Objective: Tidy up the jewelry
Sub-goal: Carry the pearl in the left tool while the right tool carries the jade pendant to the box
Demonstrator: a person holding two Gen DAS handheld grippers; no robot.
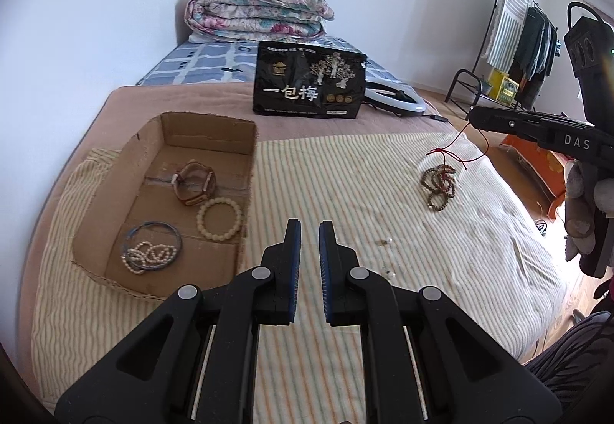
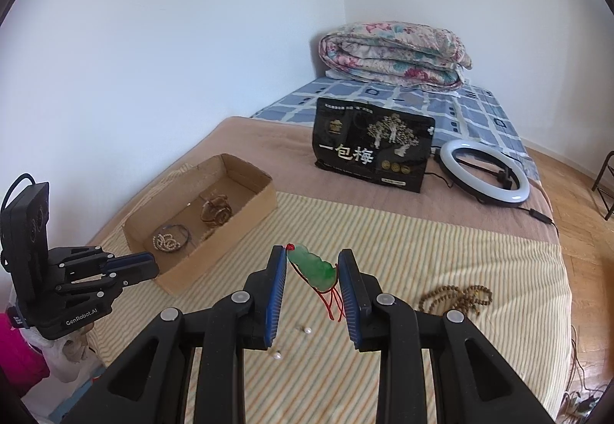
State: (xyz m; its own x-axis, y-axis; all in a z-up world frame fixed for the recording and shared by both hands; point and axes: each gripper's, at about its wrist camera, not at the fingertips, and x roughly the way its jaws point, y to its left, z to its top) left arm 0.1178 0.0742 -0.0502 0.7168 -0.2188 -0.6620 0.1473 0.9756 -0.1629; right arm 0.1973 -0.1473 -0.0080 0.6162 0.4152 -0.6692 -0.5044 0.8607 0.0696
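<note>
The right gripper (image 2: pixel 312 272) holds a green jade pendant (image 2: pixel 312 264) slantwise between its fingers, above the striped bed cover (image 2: pixel 441 243), its red cord (image 2: pixel 333 303) dangling. The left gripper (image 1: pixel 310 238) hangs beside the cardboard box (image 1: pixel 215 124) with its fingers narrowed on nothing. The pendant is pinched only at its ends (a shaky hold, I judge), so a jolt on the way to the box could twist it loose, or the cord could snag the brown bead strand (image 2: pixel 456 297)
</note>
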